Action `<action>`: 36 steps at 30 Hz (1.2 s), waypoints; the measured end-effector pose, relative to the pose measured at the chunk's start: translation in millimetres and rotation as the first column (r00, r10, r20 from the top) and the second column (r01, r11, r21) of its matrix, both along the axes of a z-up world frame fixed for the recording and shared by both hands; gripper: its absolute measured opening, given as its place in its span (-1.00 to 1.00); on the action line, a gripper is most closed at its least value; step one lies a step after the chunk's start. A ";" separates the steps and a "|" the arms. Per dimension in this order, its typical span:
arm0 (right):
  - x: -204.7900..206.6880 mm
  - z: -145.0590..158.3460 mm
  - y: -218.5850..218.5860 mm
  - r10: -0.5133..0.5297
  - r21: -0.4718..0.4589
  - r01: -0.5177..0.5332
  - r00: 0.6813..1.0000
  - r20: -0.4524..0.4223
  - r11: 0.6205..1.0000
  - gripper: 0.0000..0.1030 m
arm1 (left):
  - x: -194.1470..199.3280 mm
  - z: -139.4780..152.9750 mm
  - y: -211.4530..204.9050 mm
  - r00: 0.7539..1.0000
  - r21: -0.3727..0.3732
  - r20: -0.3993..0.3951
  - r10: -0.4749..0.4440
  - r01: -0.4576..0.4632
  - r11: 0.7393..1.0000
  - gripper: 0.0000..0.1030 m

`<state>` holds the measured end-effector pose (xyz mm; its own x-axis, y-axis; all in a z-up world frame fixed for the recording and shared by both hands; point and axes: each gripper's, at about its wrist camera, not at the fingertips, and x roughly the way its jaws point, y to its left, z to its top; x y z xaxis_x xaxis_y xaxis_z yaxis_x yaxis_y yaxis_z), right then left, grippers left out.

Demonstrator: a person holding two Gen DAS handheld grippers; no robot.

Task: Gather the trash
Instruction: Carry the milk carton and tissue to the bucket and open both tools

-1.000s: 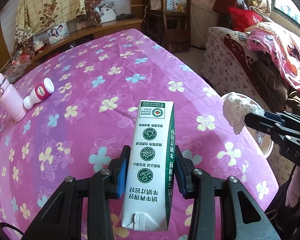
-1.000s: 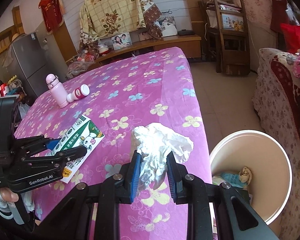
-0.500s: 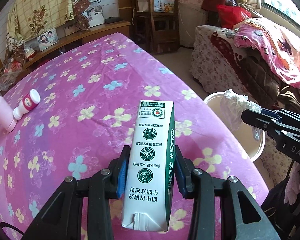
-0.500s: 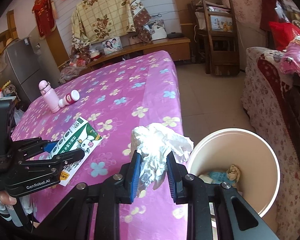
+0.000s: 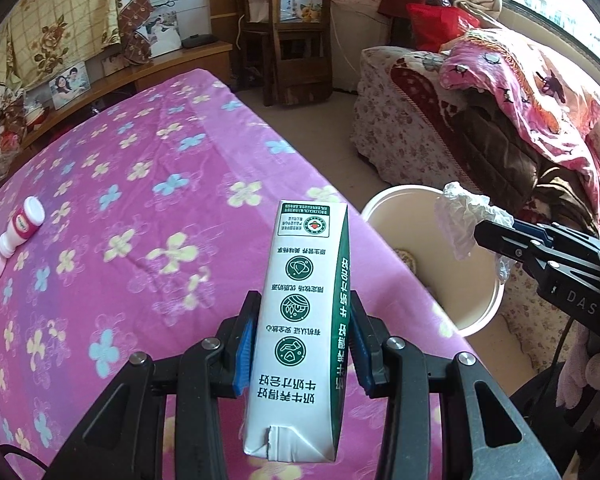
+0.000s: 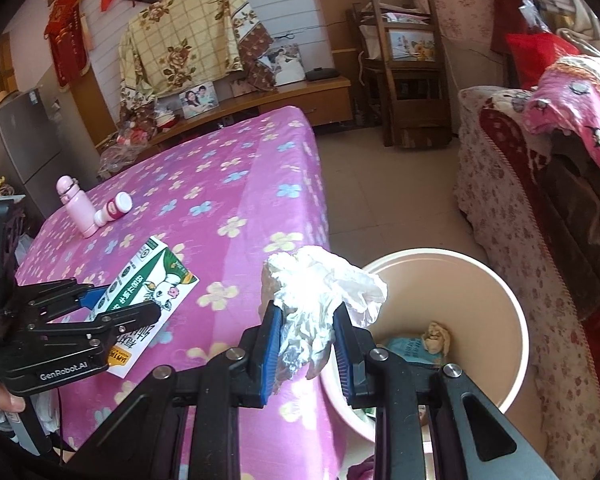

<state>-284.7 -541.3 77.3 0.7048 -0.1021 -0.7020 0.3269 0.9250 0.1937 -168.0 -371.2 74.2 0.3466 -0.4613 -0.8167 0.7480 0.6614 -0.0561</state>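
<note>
My left gripper (image 5: 300, 340) is shut on a white and green milk carton (image 5: 304, 312), held above the pink flowered table's right edge; the carton also shows in the right wrist view (image 6: 148, 300). My right gripper (image 6: 306, 344) is shut on a crumpled white plastic wad (image 6: 320, 304), held just left of the rim of a cream trash bucket (image 6: 512, 316). The bucket (image 5: 384, 208) stands on the floor beside the table and holds a blue wrapper (image 6: 410, 350) and a tan crumpled scrap (image 6: 436, 338). The wad (image 5: 464, 220) hangs over the bucket in the left wrist view.
A pink bottle (image 6: 76, 206) and a small white and red bottle (image 6: 114, 208) lie at the table's far left. A sofa with blankets (image 6: 540, 184) stands right of the bucket. A wooden chair (image 6: 408, 80) and a low cabinet (image 6: 260, 100) stand behind.
Both grippers have moved right toward the table's edge with their loads. The bucket has come closer, and the wad now hangs at its rim.
</note>
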 end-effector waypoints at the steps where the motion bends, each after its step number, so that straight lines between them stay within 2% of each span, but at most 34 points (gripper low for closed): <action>1: -2.3 -0.2 -3.9 -0.009 0.002 0.009 1.000 0.000 1.000 -0.46 | -0.7 0.2 -3.4 1.000 -0.003 -0.004 -0.004 0.004 1.000 -0.17; 8: -15.1 -7.7 -31.6 -0.077 0.001 0.077 0.997 -0.019 0.997 -0.46 | -8.3 0.8 -32.7 0.999 -0.024 -0.034 -0.040 0.039 0.999 -0.17; 21: -32.0 -39.5 -80.1 -0.194 0.044 0.198 0.978 -0.079 0.979 -0.46 | -17.6 -9.0 -84.9 0.991 -0.062 -0.101 -0.091 0.085 0.994 -0.17; 36: -39.6 -63.0 -99.2 -0.249 0.065 0.258 0.961 -0.117 0.964 -0.45 | -18.0 -20.2 -128.5 0.986 -0.077 -0.125 -0.109 0.100 0.992 -0.17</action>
